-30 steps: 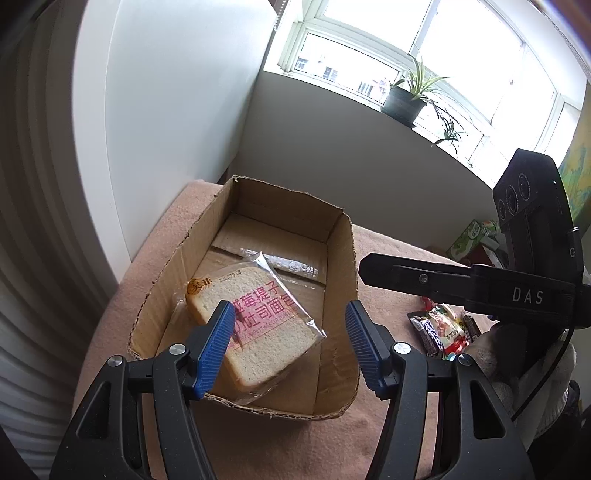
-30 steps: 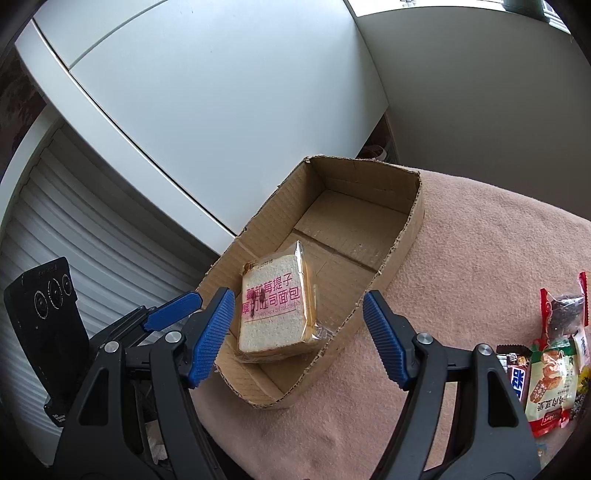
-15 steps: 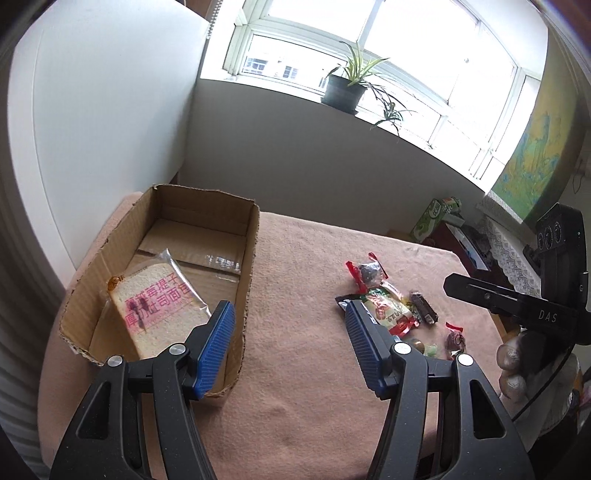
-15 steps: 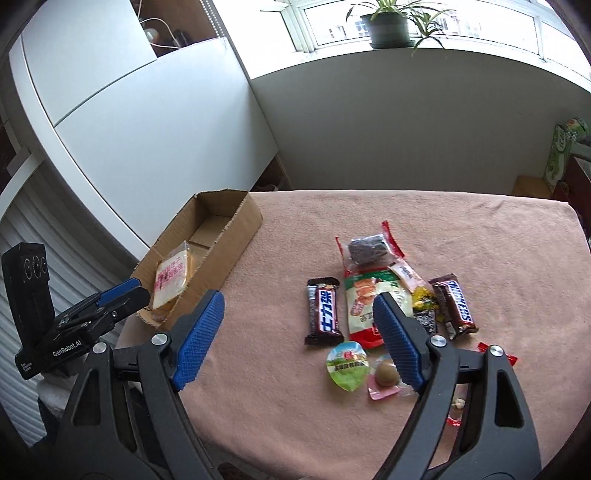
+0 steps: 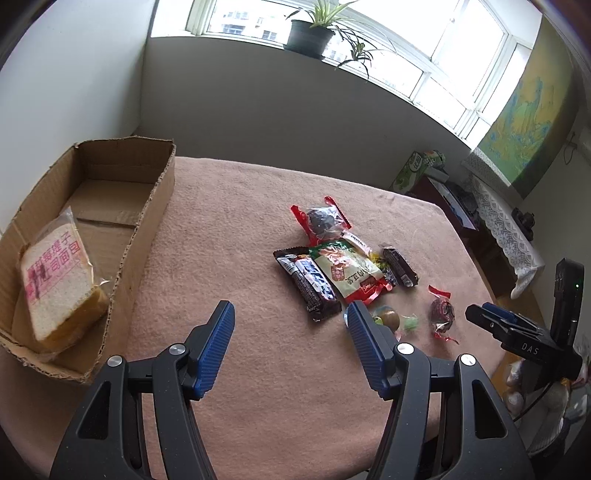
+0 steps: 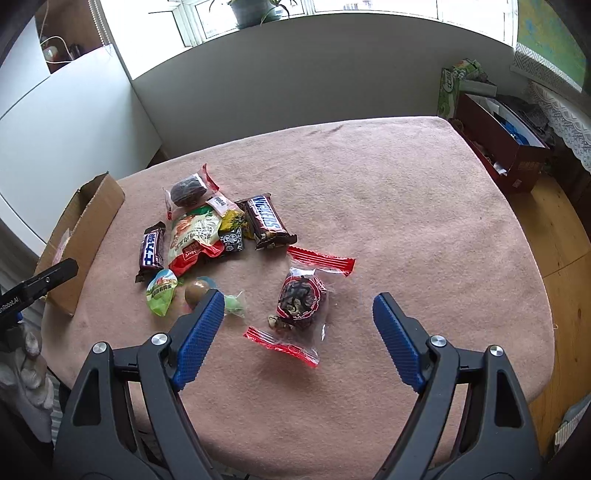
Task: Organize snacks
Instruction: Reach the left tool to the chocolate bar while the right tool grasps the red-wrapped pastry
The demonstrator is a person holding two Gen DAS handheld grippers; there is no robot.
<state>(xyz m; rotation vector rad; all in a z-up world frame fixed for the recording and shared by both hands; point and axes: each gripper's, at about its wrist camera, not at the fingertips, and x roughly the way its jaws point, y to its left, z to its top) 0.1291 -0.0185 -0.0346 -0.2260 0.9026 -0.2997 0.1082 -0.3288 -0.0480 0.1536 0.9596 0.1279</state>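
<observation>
A cardboard box point(image 5: 162, 192) stands at the table's left edge with a bagged slice of bread point(image 5: 55, 280) leaning inside it. On the pink cloth lies a pile of snacks: a purple chocolate bar point(image 6: 152, 247), a green-and-red packet point(image 6: 194, 236), a Snickers bar point(image 6: 266, 221) and a dark cake in a red-ended wrapper point(image 6: 188, 190). My right gripper point(image 6: 298, 297) hovers open over a clear, red-ended packet with a dark round snack point(image 6: 301, 299), its pads apart from it. My left gripper point(image 5: 289, 308) hangs over bare cloth beside the pile, its jaws opening slightly with nothing between them.
A green jelly cup point(image 6: 161, 291), a brown ball point(image 6: 195, 291) and a small green candy point(image 6: 232, 304) lie by the right gripper's left finger. Beyond the table's right edge stand a red box point(image 6: 498, 147) and a green carton point(image 6: 450, 88). A potted plant point(image 5: 310, 33) sits on the windowsill.
Both grippers swung away from the box with the bread to the snack pile on the right. The right jaws widened. The bread stays in the box.
</observation>
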